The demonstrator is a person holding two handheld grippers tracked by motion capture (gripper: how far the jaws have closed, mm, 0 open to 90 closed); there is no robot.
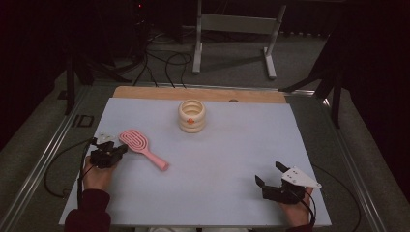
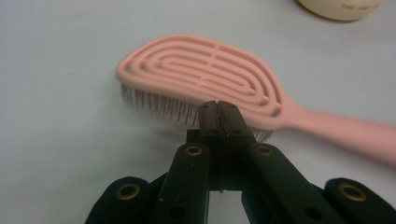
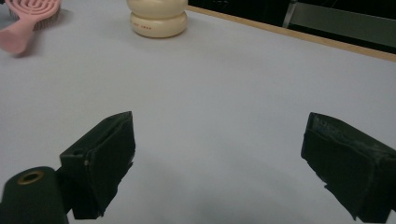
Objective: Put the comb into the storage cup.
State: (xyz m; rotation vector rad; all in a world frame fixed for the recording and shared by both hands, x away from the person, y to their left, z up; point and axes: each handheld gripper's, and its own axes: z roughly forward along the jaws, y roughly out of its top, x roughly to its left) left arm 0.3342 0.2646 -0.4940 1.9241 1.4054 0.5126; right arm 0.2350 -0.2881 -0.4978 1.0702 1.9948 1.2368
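A pale blue-grey mat (image 1: 217, 159) covers the table. Near its far edge stands a cream ribbed pot (image 1: 192, 116). The pink hairbrush (image 1: 143, 147) lies bristles down at the left, handle angled toward the middle. The right gripper (image 1: 270, 175) sits near the front right corner, jaws wide apart — empty. The left gripper (image 2: 218, 109) has its jaws pressed together, tips just beside the brush head's bristles.

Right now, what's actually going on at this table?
A person holds a gripper in each hand over a white mat. The left gripper, jaws shut and empty, sits right beside the head of a pink hairbrush lying bristles down. The right gripper rests apart near the front edge, jaws wide open. A cream ribbed container stands untouched farther back.
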